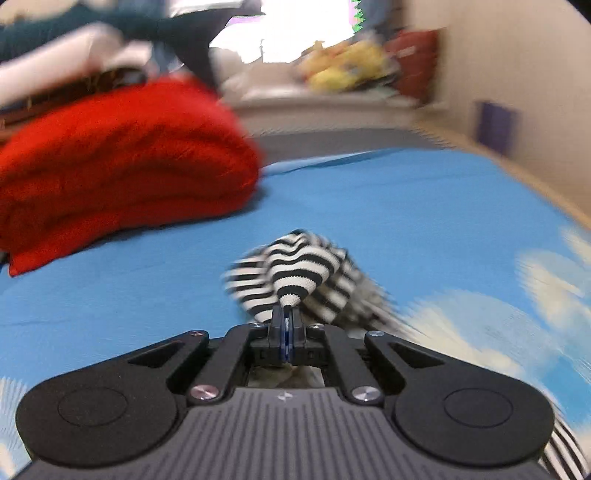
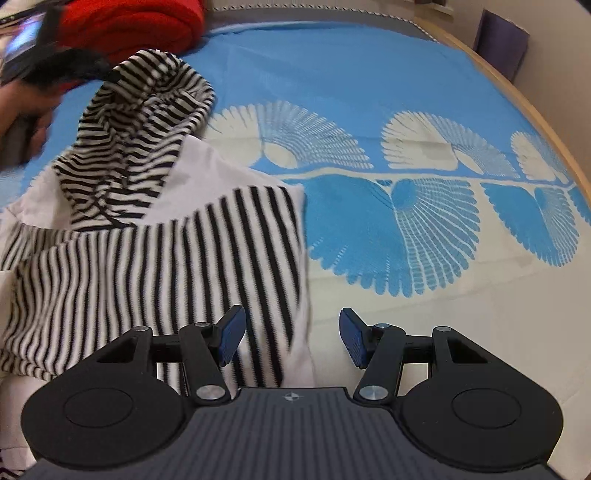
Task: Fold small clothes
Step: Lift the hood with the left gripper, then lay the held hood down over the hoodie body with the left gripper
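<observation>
A black-and-white striped hooded top (image 2: pixel 155 251) lies on the blue patterned sheet (image 2: pixel 369 74). Its hood (image 2: pixel 147 110) is lifted and bunched at the upper left. In the left wrist view my left gripper (image 1: pixel 286 312) is shut on a pinched peak of the striped fabric (image 1: pixel 295 269). The same gripper shows blurred at the top left of the right wrist view (image 2: pixel 55 62), with a hand (image 2: pixel 22 122) behind it. My right gripper (image 2: pixel 291 336) stands open over the top's right edge; one pad is above the stripes, the other above the sheet, and neither presses the cloth.
A folded red blanket (image 1: pixel 122 158) lies on the far left of the bed, also visible as a red blanket (image 2: pixel 129 22) behind the hood. A wooden bed edge (image 2: pixel 517 99) curves along the right, with a purple object (image 2: pixel 502 37) by the wall. Soft toys (image 1: pixel 343 70) lie beyond.
</observation>
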A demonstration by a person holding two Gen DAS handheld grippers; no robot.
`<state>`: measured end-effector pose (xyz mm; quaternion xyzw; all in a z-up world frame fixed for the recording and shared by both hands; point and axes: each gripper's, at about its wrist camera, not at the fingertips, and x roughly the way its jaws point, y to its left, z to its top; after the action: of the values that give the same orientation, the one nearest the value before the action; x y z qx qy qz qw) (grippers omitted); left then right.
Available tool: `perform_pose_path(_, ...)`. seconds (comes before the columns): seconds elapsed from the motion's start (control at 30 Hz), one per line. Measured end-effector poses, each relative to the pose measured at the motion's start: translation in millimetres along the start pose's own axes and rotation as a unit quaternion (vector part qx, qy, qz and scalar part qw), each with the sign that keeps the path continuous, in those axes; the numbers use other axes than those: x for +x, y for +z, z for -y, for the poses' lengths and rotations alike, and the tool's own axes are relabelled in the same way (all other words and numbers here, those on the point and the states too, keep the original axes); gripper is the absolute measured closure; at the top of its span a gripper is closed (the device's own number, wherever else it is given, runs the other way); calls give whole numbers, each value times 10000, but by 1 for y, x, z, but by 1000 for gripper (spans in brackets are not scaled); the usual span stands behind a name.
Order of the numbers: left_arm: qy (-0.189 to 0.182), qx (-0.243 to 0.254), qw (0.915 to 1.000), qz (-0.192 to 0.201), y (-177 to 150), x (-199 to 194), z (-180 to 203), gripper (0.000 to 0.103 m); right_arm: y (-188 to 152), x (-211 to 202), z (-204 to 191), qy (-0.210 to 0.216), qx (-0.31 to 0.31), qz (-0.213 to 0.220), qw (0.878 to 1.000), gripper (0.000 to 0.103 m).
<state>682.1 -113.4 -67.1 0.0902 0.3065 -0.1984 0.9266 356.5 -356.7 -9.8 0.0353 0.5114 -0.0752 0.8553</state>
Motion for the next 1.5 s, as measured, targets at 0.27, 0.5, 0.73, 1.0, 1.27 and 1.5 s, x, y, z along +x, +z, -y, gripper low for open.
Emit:
perform_pose_path(0.27,-971,-650,9886,-951,-126,-223,36,101,5,-23,-5,176,151,260,9994,45)
perform_pose_path(0.5,-392,-2555,9648,-488,-139,-251,-20,80,4,-43,-10,322,372,626,9968,46)
perform_pose_path(0.73,-19,-3982,8937,-2066,-186,-169,-42,77,2,-25,-17,1010,1281,435,9857,65)
perform_pose_path(1.0,-250,-4317,8656,-2525,-215,-143,-37,75,6,14,-41,1326,1653,-48,9773,60)
perform_pose_path(1.27,-273,-4024,8706,-2816,-214,-129,-17,77,6,47,-44,1482,2106,-404,9654,59)
perform_pose_path(1.5,-60,-3760,8921,-2503,-195,-139,-14,96,0,58,-51,1694,2172,-409,9605,92)
